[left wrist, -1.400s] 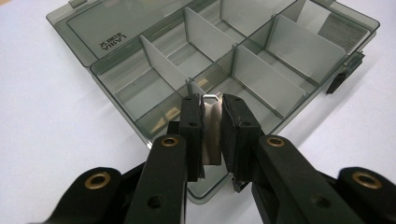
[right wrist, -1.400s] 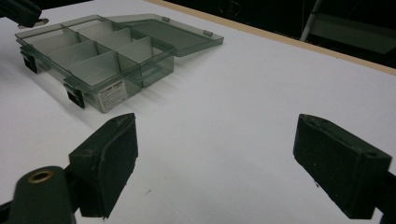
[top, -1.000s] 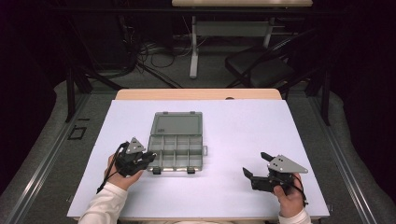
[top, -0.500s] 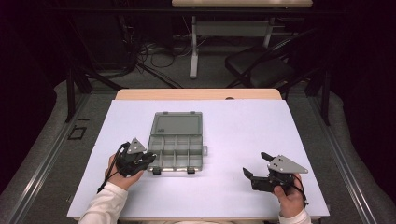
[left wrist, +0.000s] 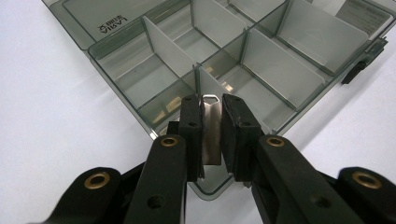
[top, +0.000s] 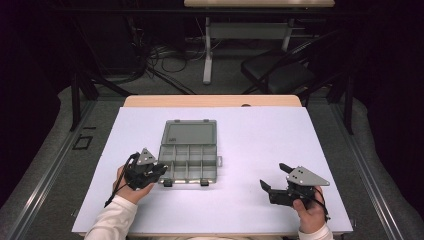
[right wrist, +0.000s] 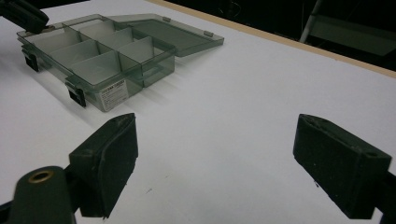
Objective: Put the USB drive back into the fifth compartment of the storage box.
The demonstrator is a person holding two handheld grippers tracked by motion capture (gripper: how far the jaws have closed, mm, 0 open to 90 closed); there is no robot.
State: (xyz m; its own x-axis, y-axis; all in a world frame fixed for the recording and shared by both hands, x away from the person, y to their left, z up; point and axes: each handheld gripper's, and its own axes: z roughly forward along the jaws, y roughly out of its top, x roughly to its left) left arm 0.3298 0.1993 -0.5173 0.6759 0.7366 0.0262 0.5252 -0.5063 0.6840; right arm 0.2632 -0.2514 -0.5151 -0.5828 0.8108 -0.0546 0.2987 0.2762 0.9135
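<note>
Left gripper [left wrist: 212,140] grips a small metal plate [left wrist: 211,128] upright between its jaws, over the near left corner of the open compartment box [top: 189,150] mid-bench; right gripper [top: 274,180] rests well apart on the white bench [top: 250,135], jaws wide open, holding nothing

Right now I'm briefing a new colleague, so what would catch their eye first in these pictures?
The open grey compartment box, lid folded back, in the middle of the white table. Next, the left gripper pinching a small metal piece over the box's near corner. At the table's right, the right gripper rests wide open.
</note>
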